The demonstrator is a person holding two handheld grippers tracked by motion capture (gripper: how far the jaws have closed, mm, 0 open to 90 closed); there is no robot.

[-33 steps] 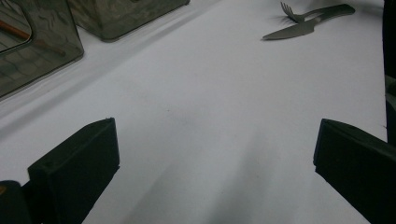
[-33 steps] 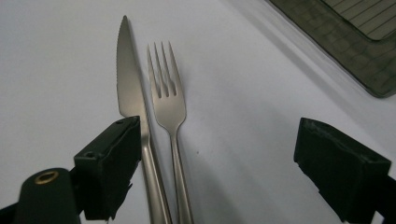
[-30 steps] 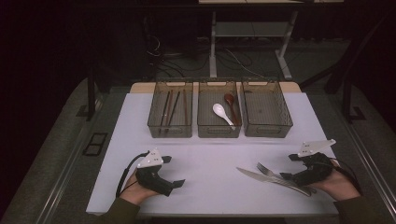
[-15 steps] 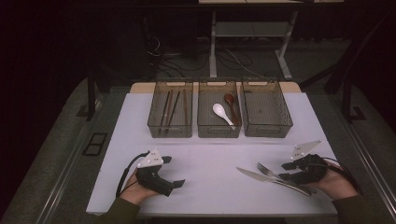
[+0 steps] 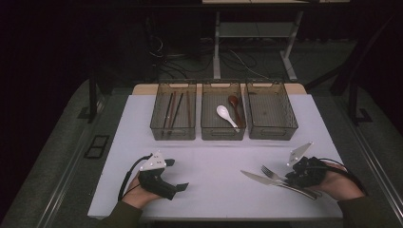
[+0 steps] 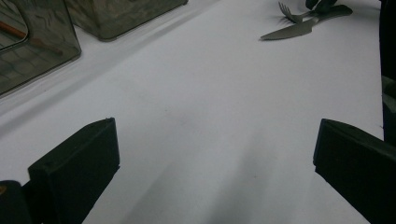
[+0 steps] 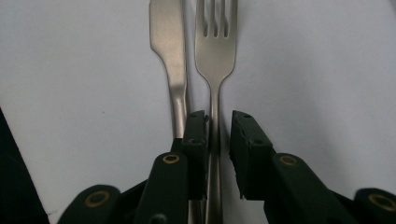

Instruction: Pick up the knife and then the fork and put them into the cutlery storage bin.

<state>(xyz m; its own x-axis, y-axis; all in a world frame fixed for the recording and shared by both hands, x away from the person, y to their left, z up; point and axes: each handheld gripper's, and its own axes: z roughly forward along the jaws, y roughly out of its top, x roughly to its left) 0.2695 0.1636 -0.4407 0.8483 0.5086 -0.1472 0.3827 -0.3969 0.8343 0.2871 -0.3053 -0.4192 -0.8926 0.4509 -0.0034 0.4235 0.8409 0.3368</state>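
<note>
Right gripper (image 7: 218,122): the jaws straddle the handle of the fork (image 7: 215,51) and have just been closing. The left pad lies against the handle; a narrow gap shows at the right pad, so a firm pinch cannot be confirmed. The fork lies flat on the white table (image 5: 214,152) at its near right, tines pointing away from the gripper. The knife (image 7: 169,56) lies just beside the fork on the left in the right gripper view, parallel to it; its handle runs under the left jaw.

Left gripper (image 6: 210,154): jaws spread wide, nothing between them, over bare table at the near left. In the high view the left gripper (image 5: 183,186) is held low in the left hand (image 5: 138,192), well apart from the cutlery.

Containers: three clear bins stand side by side at the far edge of the table.
- Left bin (image 5: 157,124): several long dark sticks, apparently chopsticks (image 5: 172,109), lying lengthwise.
- Middle bin (image 5: 207,128): a white spoon (image 5: 225,115) and a dark brown spoon (image 5: 235,108), side by side.
- Right bin (image 5: 290,124): nothing is visible inside it.

Between the cutlery and the bins the table surface is bare.
</note>
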